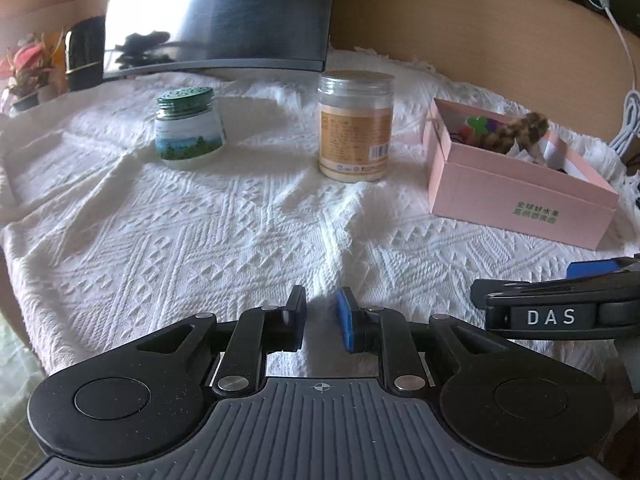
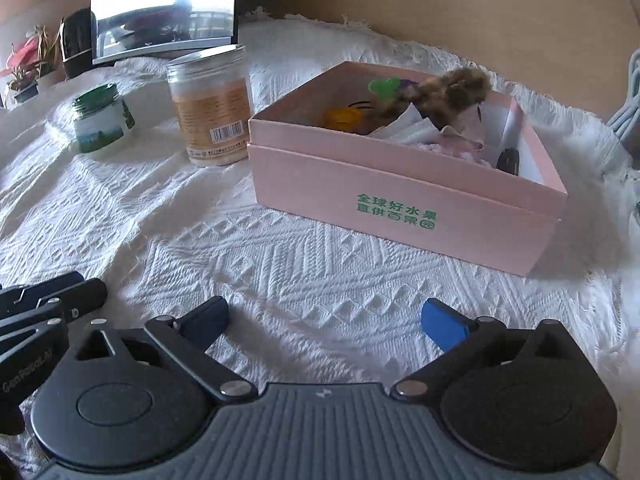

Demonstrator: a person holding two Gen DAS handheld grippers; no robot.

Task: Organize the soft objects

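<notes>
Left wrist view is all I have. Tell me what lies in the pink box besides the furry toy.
Observer: The right wrist view shows a yellow thing in the pink box, left of the furry toy.
Operator: Report the right hand-held gripper.
Observer: The right hand-held gripper is wide open, with nothing between its fingers.
Operator: Check under the toy.
Observer: Pale pink fluffy cloth lies there, beside folded white paper.

"DAS" on the right gripper (image 1: 592, 284), green "全球好水果" on the pink box (image 2: 400, 200), barcode on the clear jar (image 2: 212, 108)
</notes>
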